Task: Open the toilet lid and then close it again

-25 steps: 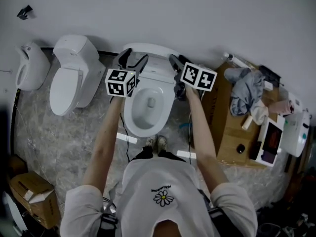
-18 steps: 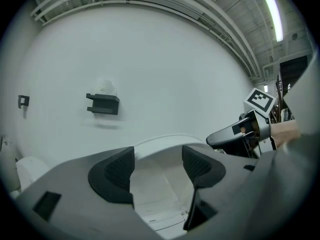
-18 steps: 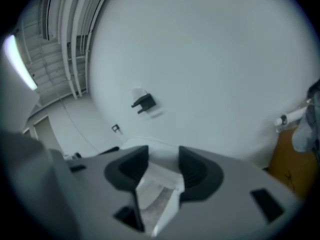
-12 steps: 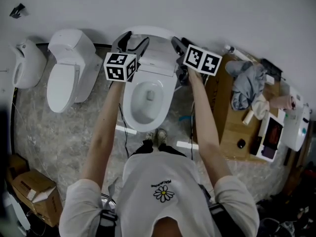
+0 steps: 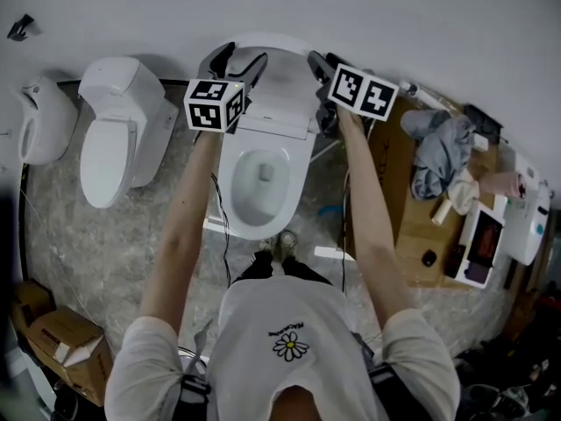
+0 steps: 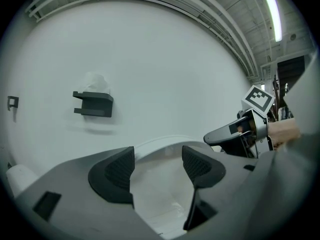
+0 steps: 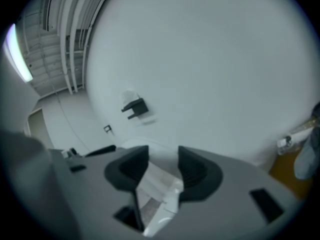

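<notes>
Nearest the camera, the person's white T-shirt with a small daisy print (image 5: 289,345) fills the bottom of the head view. The person's bare arms (image 5: 188,226) reach forward on either side of the white ceramic toilet bowl (image 5: 260,182), which lies open with its white seat ring (image 5: 302,182) down.

At the far end of the arms, the left hand-held gripper with a grey body and black ribbed pads (image 6: 157,166) has its jaws spread wide. Only the curved top edge of the white plastic toilet lid (image 5: 279,90) shows in the gap, and as far as I can tell it touches neither pad. The right hand-held gripper of the same build (image 7: 162,166) is likewise spread, with the lid's side edge visible between its pads and no pinch evident.

The lid stands raised, leaning back toward the plain white wall (image 5: 394,16), with one gripper at each side. On that wall, farther off, hangs a small black bracket (image 6: 93,104).

The opening half of the task looks done, and the closing is probably the step in hand. The next move calls for a push or a hold on the lid's upper edge to tip it forward past its balance point. It should then be lowered under control so it does not slam onto the seat ring
</notes>
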Tool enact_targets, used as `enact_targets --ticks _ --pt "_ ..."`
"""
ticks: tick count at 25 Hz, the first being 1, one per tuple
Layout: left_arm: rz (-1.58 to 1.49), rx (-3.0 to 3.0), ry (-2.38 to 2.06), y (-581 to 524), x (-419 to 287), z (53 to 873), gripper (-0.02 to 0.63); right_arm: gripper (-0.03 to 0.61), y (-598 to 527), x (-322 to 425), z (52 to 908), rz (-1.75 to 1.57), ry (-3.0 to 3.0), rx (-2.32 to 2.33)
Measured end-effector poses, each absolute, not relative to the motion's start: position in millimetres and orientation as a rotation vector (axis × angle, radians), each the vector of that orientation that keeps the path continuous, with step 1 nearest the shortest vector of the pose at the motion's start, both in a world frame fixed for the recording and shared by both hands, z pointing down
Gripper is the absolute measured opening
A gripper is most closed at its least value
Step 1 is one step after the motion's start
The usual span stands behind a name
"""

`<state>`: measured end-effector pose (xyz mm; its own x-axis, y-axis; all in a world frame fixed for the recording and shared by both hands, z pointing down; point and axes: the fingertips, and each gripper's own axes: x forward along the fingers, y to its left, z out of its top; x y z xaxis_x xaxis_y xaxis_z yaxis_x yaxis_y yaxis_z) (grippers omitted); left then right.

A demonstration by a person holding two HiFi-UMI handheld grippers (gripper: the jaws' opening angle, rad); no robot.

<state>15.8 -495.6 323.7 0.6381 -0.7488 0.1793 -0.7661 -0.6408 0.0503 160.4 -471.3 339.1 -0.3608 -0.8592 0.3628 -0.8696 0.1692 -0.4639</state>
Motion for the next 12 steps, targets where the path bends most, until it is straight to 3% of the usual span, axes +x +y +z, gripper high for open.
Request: enact_targets --ticks 12 --pt "0.297 2.762 -1.236 -532 28 326 0.318 0.193 -509 173 337 0.894 -2.325 1.803"
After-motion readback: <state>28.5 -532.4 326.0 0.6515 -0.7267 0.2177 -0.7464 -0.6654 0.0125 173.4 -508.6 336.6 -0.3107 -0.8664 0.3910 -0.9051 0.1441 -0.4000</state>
